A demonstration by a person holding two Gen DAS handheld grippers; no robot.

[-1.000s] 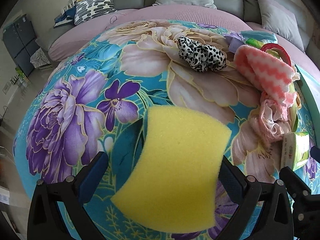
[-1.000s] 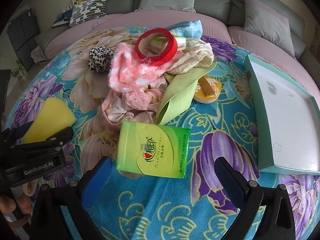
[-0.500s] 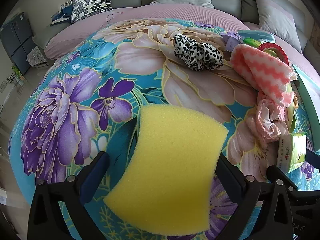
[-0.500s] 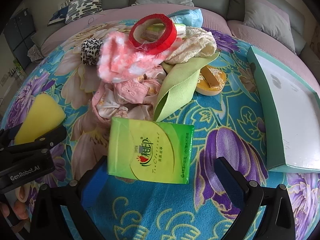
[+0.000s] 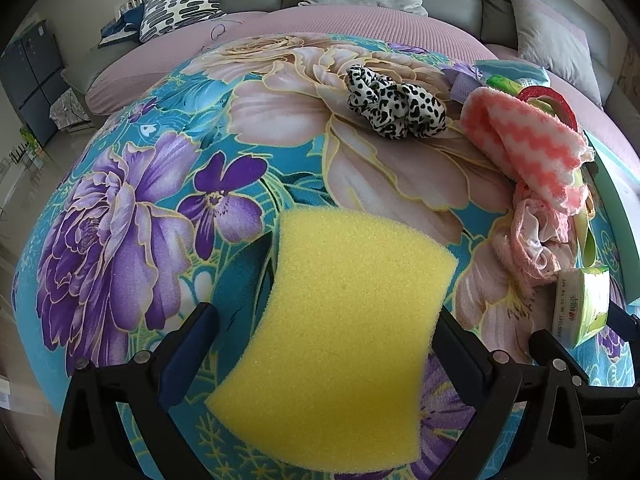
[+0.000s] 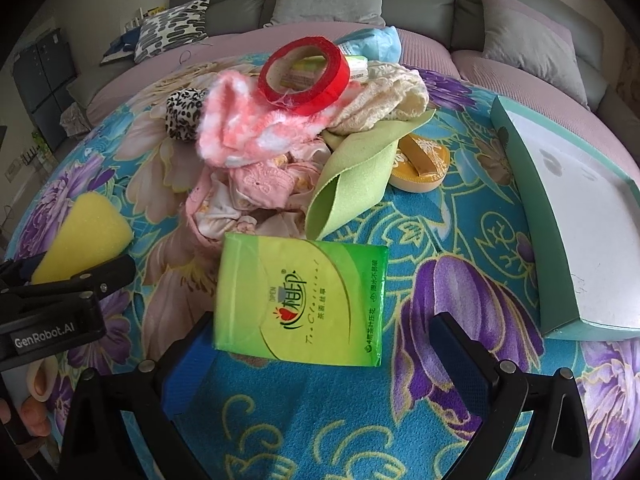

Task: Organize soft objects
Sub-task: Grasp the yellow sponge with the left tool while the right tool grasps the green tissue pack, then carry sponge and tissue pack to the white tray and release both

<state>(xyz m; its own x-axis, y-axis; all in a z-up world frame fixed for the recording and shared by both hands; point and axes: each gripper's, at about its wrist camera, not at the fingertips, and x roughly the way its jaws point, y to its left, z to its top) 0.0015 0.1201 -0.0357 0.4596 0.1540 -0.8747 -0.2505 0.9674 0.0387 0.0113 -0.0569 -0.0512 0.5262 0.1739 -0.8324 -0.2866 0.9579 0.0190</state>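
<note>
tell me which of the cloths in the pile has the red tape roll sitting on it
The fuzzy pink-and-white cloth. The red tape roll rests on its upper edge, while the green cloth and the pale pink fabric lie lower in the pile.

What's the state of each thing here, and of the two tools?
Left tool: open around the yellow sponge.
Right tool: open around the green tissue pack.
Red tape roll: tilted atop the pile.
Green cloth: folded over.
Teal tray: empty.
</note>
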